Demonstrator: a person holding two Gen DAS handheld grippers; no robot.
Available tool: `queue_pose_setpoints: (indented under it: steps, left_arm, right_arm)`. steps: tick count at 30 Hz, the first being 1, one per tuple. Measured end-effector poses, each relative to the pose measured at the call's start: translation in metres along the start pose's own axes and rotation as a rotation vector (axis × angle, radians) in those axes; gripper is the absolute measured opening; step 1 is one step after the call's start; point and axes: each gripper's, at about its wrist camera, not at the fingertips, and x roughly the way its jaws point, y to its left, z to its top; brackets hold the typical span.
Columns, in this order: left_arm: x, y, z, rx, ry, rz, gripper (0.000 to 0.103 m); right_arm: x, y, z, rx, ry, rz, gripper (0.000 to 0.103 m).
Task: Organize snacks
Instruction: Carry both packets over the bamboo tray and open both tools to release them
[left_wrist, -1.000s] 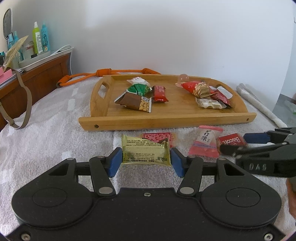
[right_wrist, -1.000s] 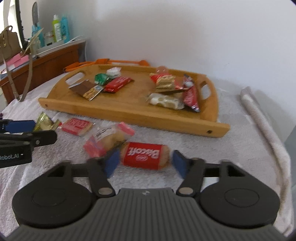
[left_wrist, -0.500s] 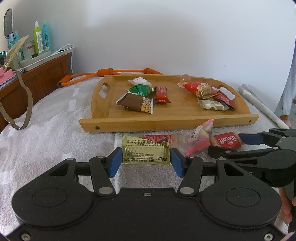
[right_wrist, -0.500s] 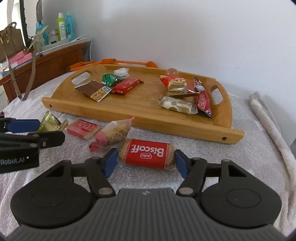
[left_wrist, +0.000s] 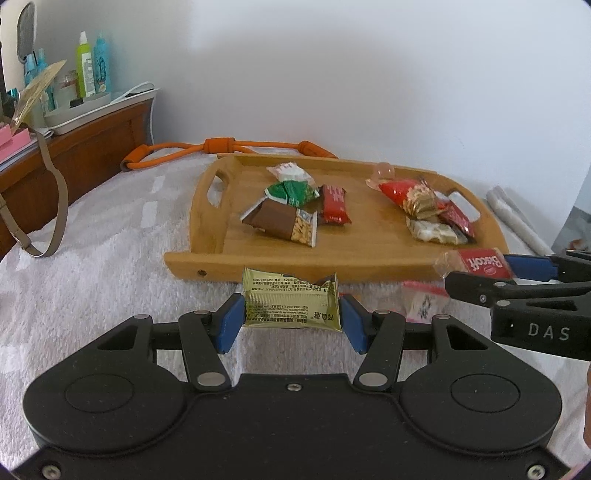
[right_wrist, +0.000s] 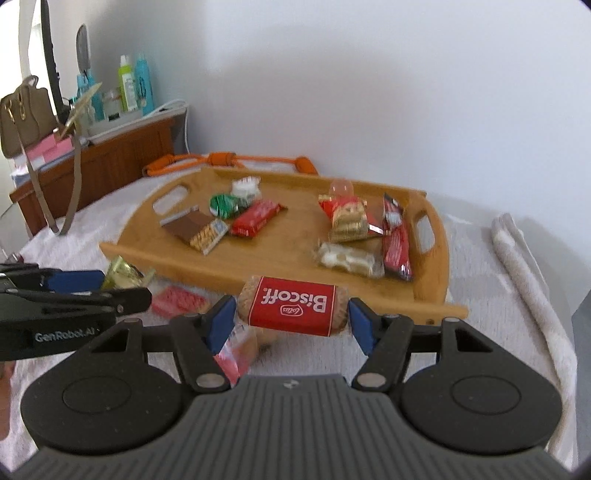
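Gold snack pack (left_wrist: 291, 304) is pinched in left gripper (left_wrist: 291, 321), held above the towel (left_wrist: 110, 229) just short of the wooden tray (left_wrist: 369, 254). Tray holds 2 groups: 4 snacks at left, approx 5 at right. Right gripper (right_wrist: 291, 319) clamps 1 red Biscoff pack (right_wrist: 293, 305), raised near tray's front edge; 2 pink packs lie on towel below.

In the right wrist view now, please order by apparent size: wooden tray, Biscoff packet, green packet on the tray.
1. wooden tray
2. Biscoff packet, though it is nearest the camera
3. green packet
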Motion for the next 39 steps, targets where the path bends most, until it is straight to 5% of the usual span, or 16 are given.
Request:
queue_pose_setpoints:
  steps: [15, 26, 39]
  left_arm:
    - [0.032, 0.017, 0.077, -0.066, 0.050, -0.032, 0.054]
    - [0.077, 0.019, 0.068, -0.084, 0.169, -0.044, 0.054]
    - [0.101, 0.014, 0.073, -0.028, 0.153, -0.008, 0.054]
  right_arm:
    - [0.028, -0.012, 0.067, 0.016, 0.006, 0.008, 0.068]
    - [0.068, -0.024, 0.055, 0.094, 0.108, 0.066, 0.068]
    - [0.092, -0.016, 0.048, 0.030, 0.138, 0.033, 0.069]
